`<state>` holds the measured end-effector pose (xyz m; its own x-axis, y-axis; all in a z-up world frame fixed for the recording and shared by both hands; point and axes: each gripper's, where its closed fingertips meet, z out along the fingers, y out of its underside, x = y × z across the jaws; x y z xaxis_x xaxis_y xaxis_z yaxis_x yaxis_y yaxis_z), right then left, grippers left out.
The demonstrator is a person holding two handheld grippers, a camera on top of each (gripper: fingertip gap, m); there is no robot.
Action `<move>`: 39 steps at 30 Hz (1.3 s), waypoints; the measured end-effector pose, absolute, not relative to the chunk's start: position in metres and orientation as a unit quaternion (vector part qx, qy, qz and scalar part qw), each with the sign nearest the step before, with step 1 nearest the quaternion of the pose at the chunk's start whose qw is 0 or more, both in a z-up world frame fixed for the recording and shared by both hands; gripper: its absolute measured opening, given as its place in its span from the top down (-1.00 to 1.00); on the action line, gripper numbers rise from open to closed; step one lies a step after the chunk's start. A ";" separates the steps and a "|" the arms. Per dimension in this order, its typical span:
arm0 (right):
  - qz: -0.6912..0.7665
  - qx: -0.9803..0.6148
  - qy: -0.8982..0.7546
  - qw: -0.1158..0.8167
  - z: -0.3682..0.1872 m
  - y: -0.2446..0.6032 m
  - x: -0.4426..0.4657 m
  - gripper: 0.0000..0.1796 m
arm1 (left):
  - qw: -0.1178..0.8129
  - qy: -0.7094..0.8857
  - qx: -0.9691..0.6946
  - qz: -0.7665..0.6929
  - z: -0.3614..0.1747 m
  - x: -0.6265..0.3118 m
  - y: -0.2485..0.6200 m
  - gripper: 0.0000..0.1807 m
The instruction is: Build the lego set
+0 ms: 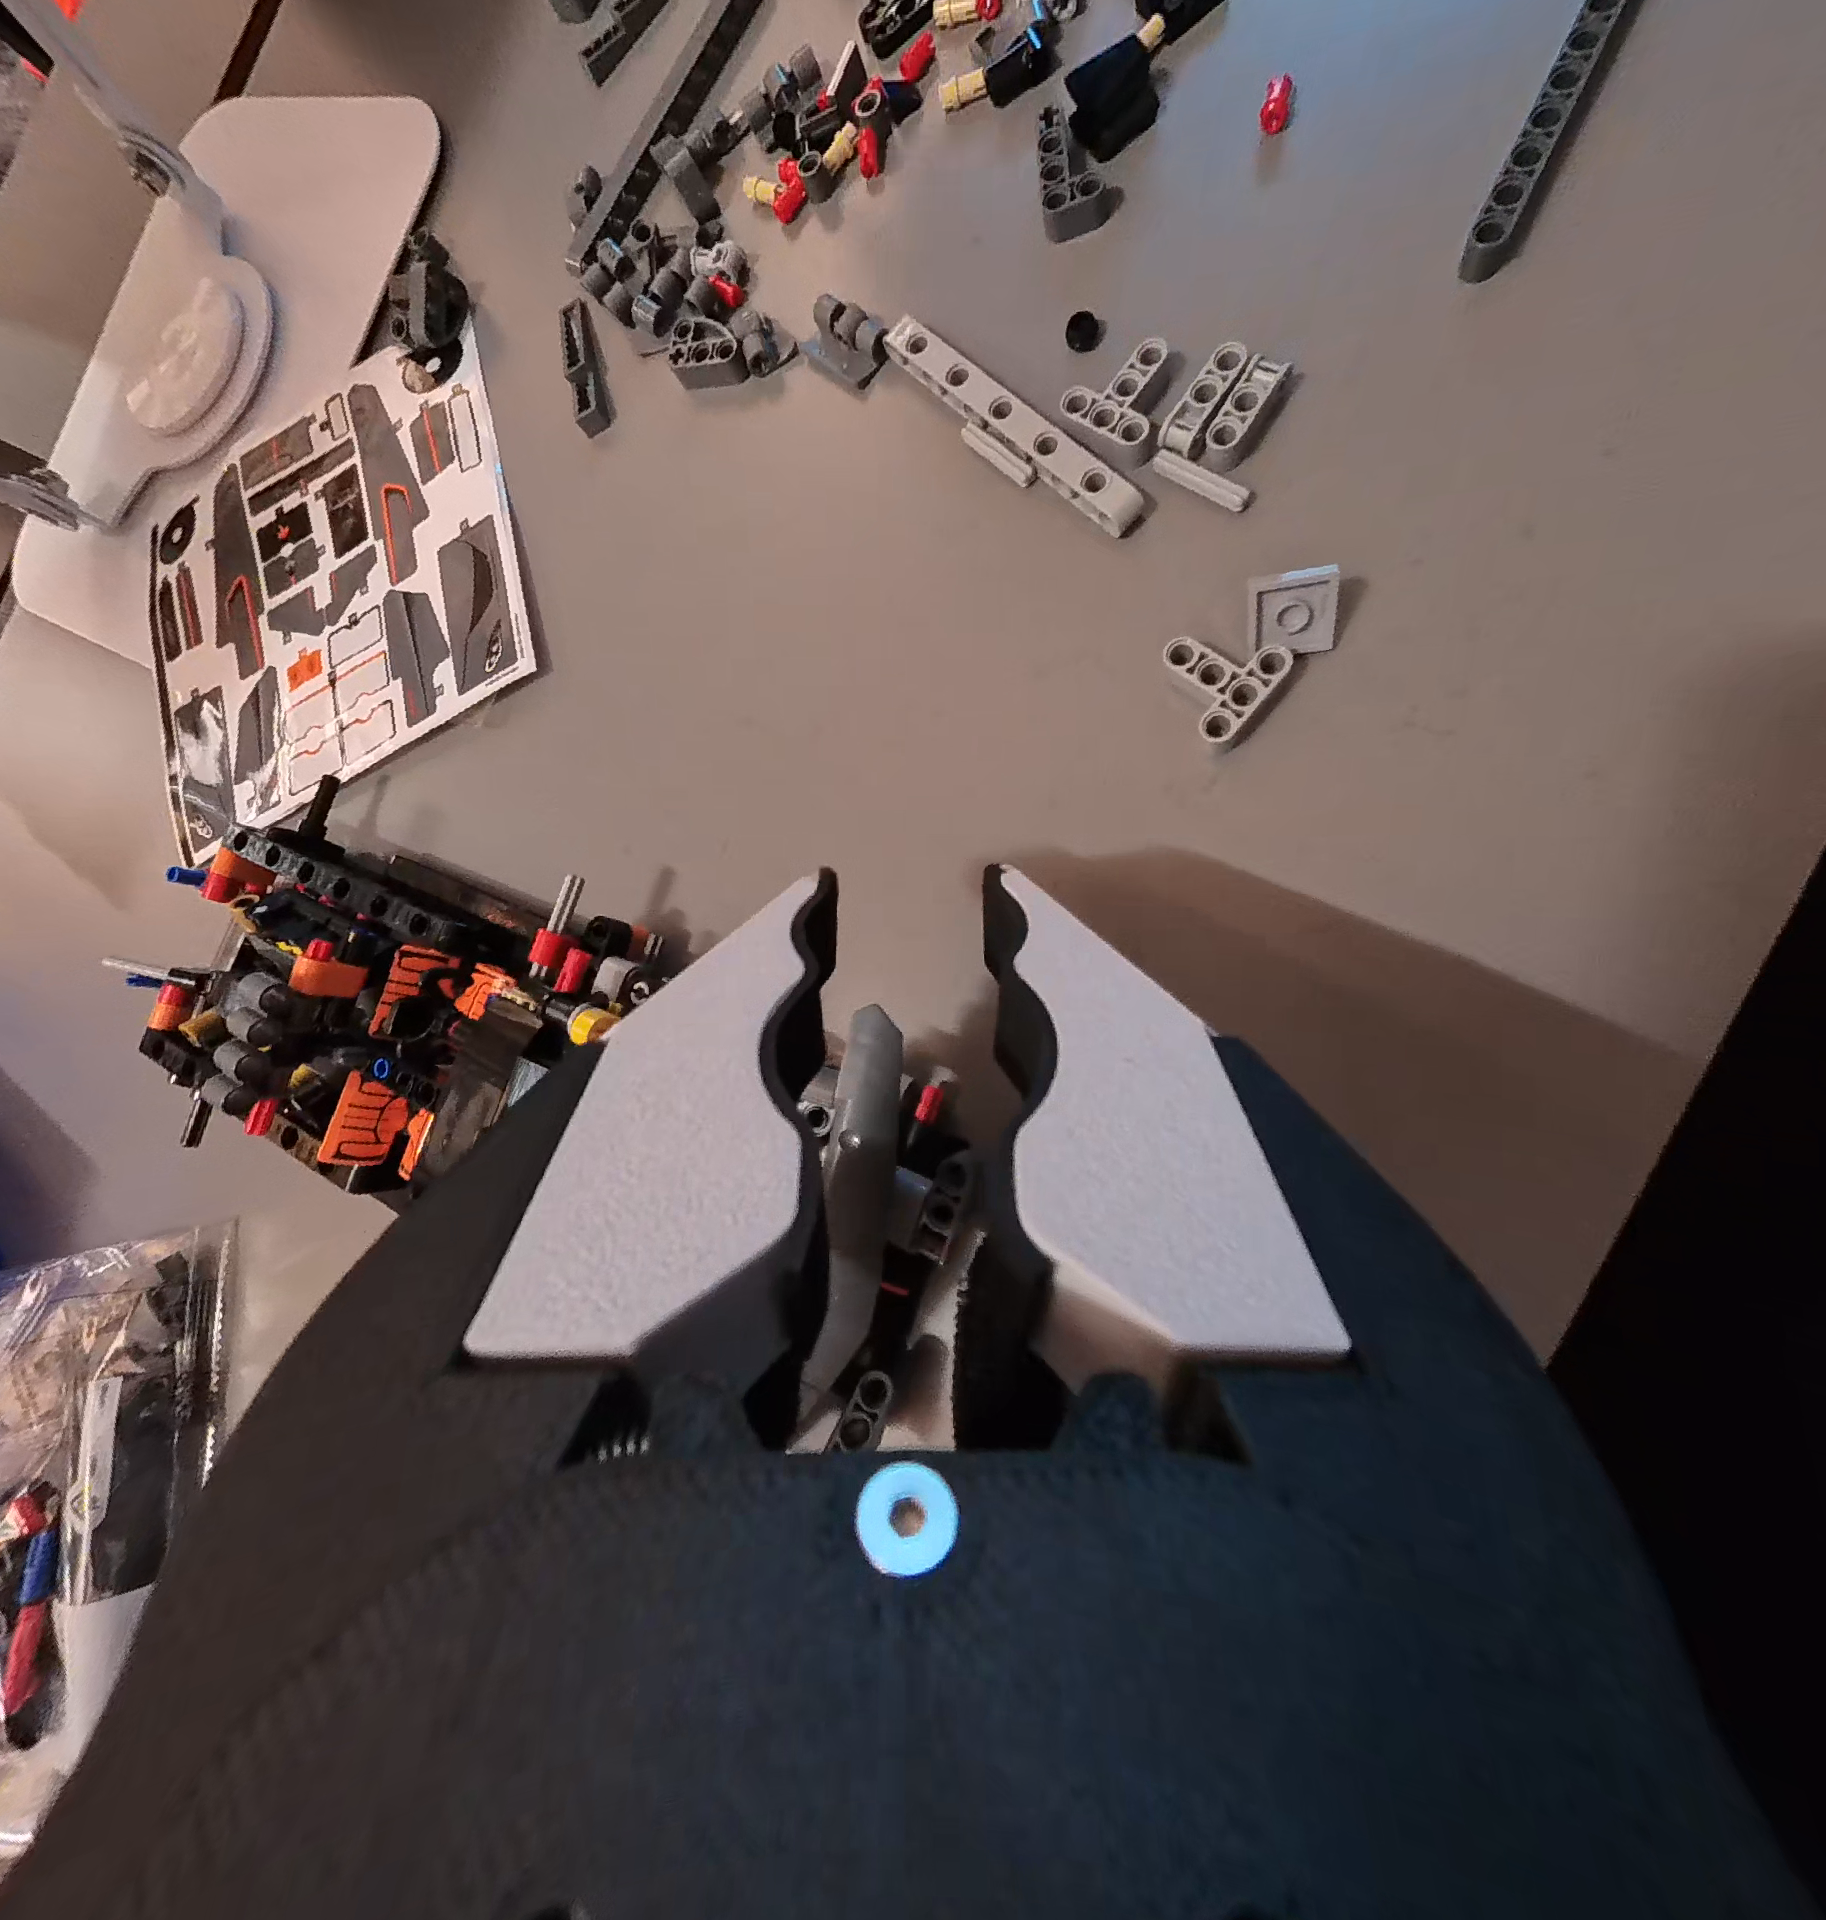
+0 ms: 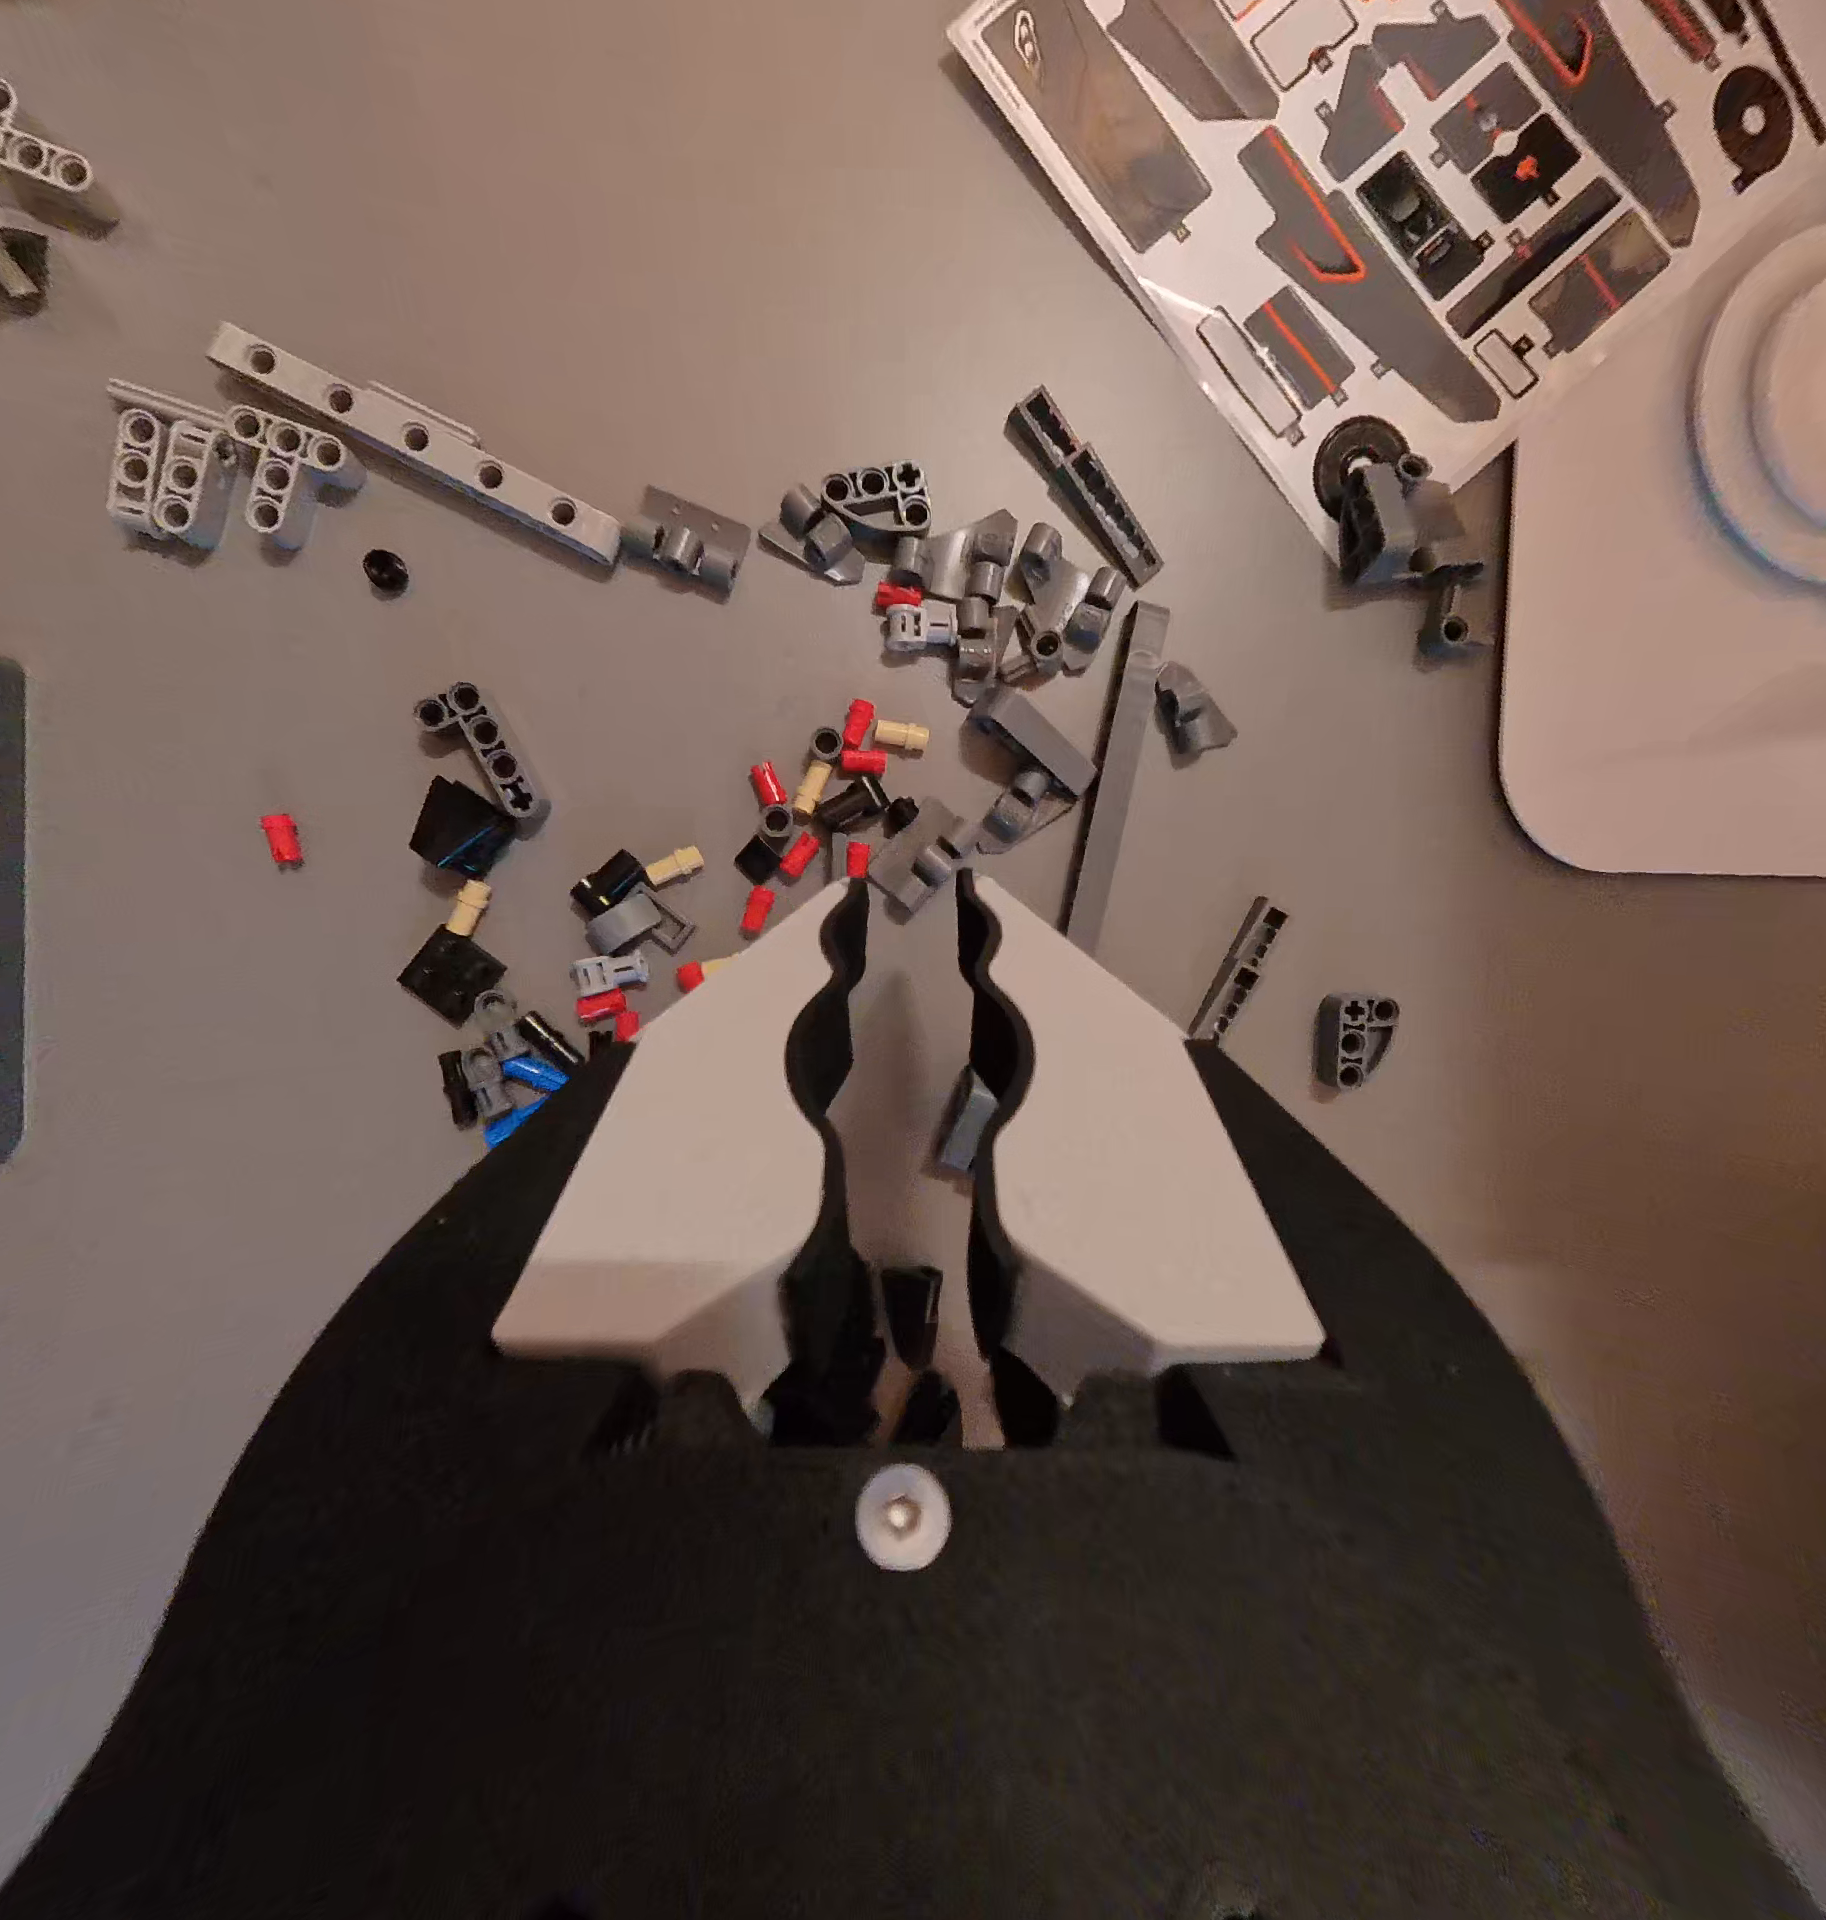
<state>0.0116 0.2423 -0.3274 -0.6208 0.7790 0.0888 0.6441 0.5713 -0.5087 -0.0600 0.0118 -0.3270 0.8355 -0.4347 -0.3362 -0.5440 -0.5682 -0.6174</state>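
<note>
In the left wrist view my left gripper point(image 1: 911, 883) is closed on a grey Technic sub-assembly point(image 1: 867, 1101) that sits deep between its fingers, above the table's near edge. A larger black, orange and red built section point(image 1: 369, 1018) lies on the table to its left. In the right wrist view my right gripper point(image 2: 911, 888) has its jaws a narrow gap apart and holds nothing I can see. Its tips hover at a dark grey piece point(image 2: 919, 847) at the edge of a scatter of small red, tan and black pins point(image 2: 805, 790). A small grey piece point(image 2: 966, 1127) shows under the right finger.
A sticker sheet point(image 1: 337, 592) lies on the table at the left, by a white stand point(image 1: 223, 312). Light grey beams point(image 1: 1013, 426) and a long dark beam point(image 1: 1543, 135) lie farther off. Bags of parts point(image 1: 67, 1455) sit at the lower left. The table edge point(image 1: 1719, 1091) runs on the right. My right fingertips sit around 25 centimetres from my left ones. The right tips stand about 6 centimetres off the small grey piece point(image 2: 966, 1127).
</note>
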 end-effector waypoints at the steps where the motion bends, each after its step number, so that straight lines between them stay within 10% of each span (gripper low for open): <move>1: 0.222 -0.407 -0.873 0.150 -0.329 0.244 0.012 0.84 | 0.374 0.278 -0.882 0.073 -0.326 -0.059 0.012 0.71; 39: 0.148 -0.229 -0.959 0.070 -0.362 0.215 -0.018 0.89 | 0.381 0.310 -0.869 0.059 -0.328 -0.050 0.016 0.75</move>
